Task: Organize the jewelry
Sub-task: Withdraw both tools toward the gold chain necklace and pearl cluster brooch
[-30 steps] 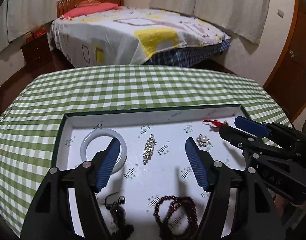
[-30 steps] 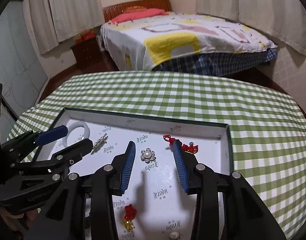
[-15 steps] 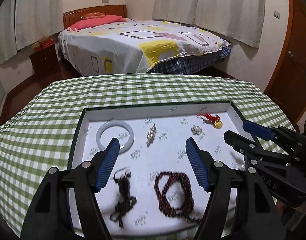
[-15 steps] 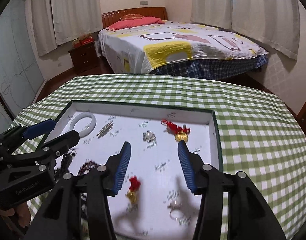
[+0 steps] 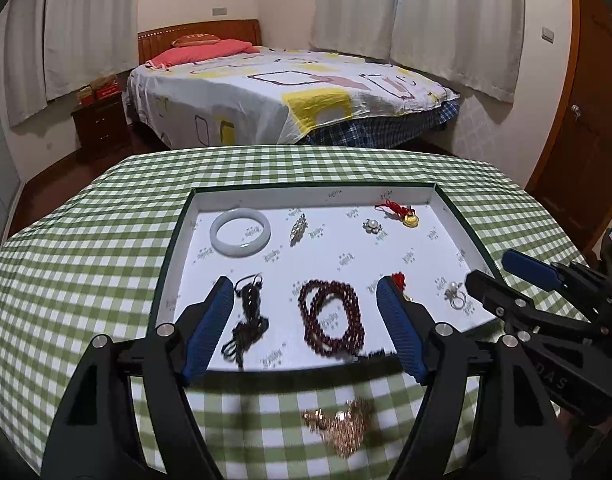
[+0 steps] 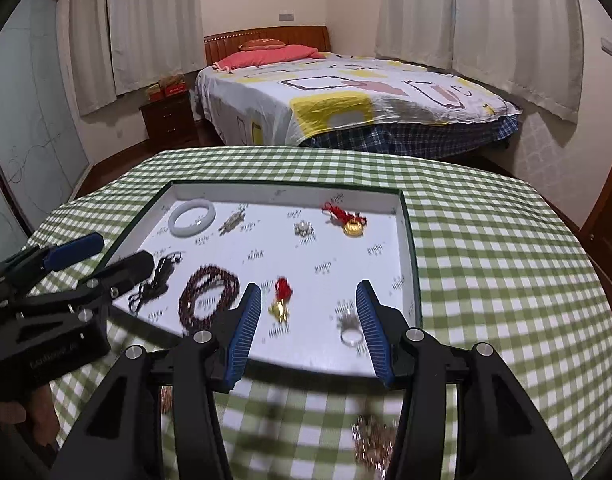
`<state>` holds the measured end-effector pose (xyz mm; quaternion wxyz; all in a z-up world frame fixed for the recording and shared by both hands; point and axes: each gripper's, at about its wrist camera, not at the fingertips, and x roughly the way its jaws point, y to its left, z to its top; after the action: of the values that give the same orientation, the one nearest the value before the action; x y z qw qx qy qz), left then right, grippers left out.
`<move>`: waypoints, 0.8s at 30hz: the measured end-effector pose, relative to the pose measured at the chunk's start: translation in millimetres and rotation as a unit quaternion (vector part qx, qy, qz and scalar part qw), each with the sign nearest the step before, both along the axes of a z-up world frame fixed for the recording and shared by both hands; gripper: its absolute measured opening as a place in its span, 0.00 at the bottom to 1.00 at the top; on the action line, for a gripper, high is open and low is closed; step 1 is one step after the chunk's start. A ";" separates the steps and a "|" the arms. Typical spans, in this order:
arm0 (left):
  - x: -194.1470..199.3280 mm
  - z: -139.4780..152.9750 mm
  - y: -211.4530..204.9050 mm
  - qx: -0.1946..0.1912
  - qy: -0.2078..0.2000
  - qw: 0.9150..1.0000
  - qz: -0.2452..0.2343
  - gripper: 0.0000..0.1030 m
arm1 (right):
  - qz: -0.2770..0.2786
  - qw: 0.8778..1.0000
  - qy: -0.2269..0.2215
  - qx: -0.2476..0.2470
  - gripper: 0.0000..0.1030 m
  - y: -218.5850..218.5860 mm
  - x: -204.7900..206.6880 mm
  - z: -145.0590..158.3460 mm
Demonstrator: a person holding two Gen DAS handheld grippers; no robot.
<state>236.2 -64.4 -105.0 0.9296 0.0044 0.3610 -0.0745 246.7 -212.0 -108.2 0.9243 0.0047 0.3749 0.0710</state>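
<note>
A white tray (image 5: 457,236) with a dark green rim lies on the checked table. In it are a white bangle (image 5: 240,232), a dark red bead string (image 5: 331,317), a black cord piece (image 5: 248,312), a brooch (image 5: 298,229), a pearl flower (image 5: 372,225), a gold charm on red cord (image 5: 409,219) and a ring (image 5: 457,296). A gold chain heap (image 5: 339,424) lies on the cloth in front of the tray. My left gripper (image 5: 306,326) is open and empty above the tray's near edge. My right gripper (image 6: 307,328) is open and empty over a red-tasselled gold charm (image 6: 281,300) and the ring (image 6: 350,332).
The round table has a green and white checked cloth (image 5: 86,264). A bed (image 5: 282,92) stands beyond it, with a nightstand (image 5: 100,120) at the left and a wooden door (image 5: 585,120) at the right. My right gripper shows at the right of the left wrist view (image 5: 517,280).
Both grippers have pulled back and up from the tray. The whole tray and the gold chain heap in front of it have come into view. Both stay open.
</note>
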 end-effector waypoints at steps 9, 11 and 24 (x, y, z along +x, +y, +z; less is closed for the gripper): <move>-30.8 -3.4 2.2 0.012 -0.002 1.000 0.010 0.71 | -0.014 1.000 0.009 0.001 0.51 -11.5 -32.6 -8.7; -38.0 -3.9 1.8 0.015 -0.005 1.000 0.012 0.72 | -0.018 1.000 0.011 0.002 0.51 -15.5 -41.2 -10.9; -77.5 -17.9 3.5 0.016 -0.002 1.000 0.020 0.78 | -0.031 0.999 0.031 0.004 0.56 -24.2 -84.1 -29.7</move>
<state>158.6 -60.9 -123.0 0.9313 0.0123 0.3604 -0.0506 162.6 -236.1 -137.9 0.9138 0.0225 0.4032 0.0441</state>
